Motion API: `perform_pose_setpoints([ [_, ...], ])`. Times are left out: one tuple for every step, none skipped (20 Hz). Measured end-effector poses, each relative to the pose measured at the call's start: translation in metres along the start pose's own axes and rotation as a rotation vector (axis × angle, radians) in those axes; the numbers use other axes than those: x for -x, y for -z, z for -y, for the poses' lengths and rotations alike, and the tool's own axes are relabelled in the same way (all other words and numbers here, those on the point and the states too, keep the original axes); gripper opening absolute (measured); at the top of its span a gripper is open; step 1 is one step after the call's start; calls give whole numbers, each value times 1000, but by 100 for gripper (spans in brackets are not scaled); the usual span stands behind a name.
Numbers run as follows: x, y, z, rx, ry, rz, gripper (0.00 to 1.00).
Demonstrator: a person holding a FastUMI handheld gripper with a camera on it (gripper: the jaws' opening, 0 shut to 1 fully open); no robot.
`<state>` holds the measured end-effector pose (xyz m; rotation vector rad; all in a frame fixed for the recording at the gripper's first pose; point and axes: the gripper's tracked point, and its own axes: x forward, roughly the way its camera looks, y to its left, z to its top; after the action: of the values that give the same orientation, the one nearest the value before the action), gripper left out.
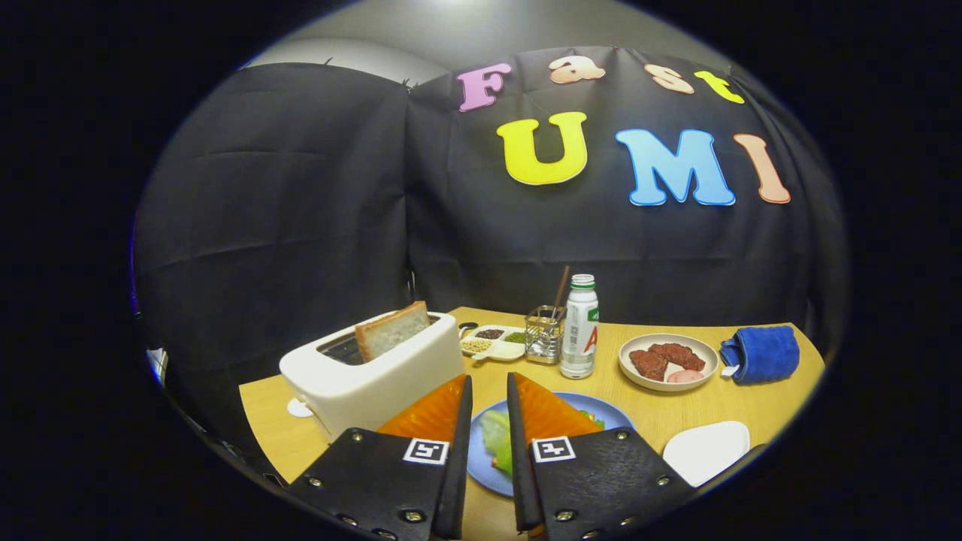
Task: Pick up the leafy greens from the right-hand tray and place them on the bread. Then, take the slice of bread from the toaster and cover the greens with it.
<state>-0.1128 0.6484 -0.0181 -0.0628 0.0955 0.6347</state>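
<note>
Gripper (488,387) is held above the near edge of the wooden table (676,409), fingers parted by a narrow gap, nothing clamped between them. Leafy greens (496,447) are seen through that gap, lying on the blue plate (594,409) just below and ahead of the fingers. Bread under the greens can't be made out clearly; an orange-ish edge is seen at the plate's near side. White toaster (376,372) is placed left of the plate, with a slice of bread (392,329) standing up out of its slot, tilted. An empty white tray (706,449) is seen at near right. Further back: a divided dish of seasonings (492,342), a wire holder (545,334) with a stick in it, a white bottle (580,327). Far right: a plate of meat (667,361) and a blue cloth (760,353) beside it.
</note>
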Motion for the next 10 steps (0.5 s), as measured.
perform_pose_setpoints([
  [-2,-3,-12,6,-14,7,26],
  [-4,-6,-23,15,-26,6,26],
  [-9,-6,-35,19,-45,4,26],
  [-13,-6,-48,18,-66,0,26],
  [-17,-5,-60,22,-88,-6,26],
  [-19,-5,-69,24,-102,-6,26],
  [-22,-3,-76,23,-110,-7,26],
  [-25,-2,-82,26,-115,-6,26],
  [-27,-2,-86,29,-113,-3,26],
  [-29,-5,-90,32,-109,4,26],
])
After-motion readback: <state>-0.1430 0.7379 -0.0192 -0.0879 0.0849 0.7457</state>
